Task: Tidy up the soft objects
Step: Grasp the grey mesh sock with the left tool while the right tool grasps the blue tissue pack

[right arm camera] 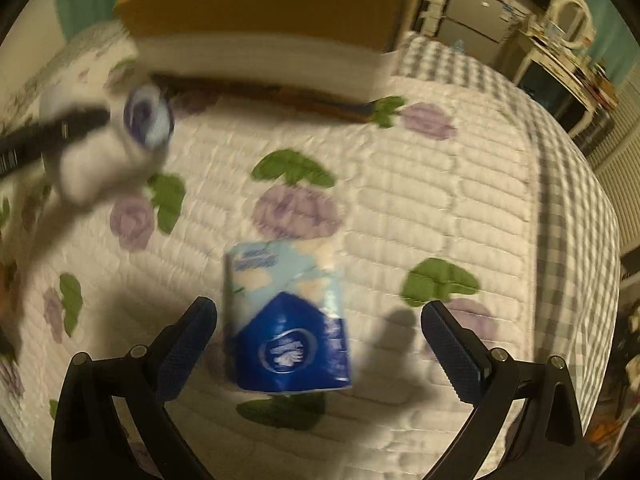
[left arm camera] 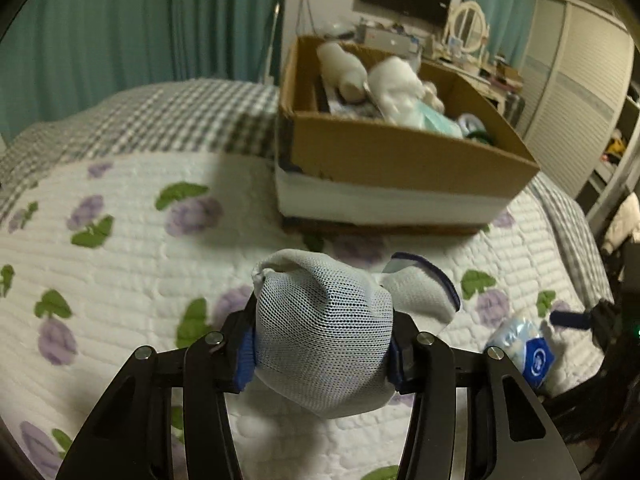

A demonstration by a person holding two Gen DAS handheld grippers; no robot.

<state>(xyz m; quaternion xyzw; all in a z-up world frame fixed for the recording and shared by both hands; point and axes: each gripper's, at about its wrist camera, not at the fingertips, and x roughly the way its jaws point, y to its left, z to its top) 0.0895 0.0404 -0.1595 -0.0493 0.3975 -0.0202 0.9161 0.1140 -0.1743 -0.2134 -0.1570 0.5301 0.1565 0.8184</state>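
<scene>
My left gripper is shut on a rolled grey mesh sock with a dark blue cuff, held above the quilt. It shows blurred in the right wrist view. A cardboard box stands ahead on the bed and holds white plush toys and other soft items. My right gripper is open, its fingers on either side of a blue and white tissue pack that lies on the quilt. The pack also shows in the left wrist view.
The bed has a white quilt with purple flowers and a grey checked cover behind. Teal curtains hang at the back. A cluttered dresser and a wardrobe stand to the right, past the bed's edge.
</scene>
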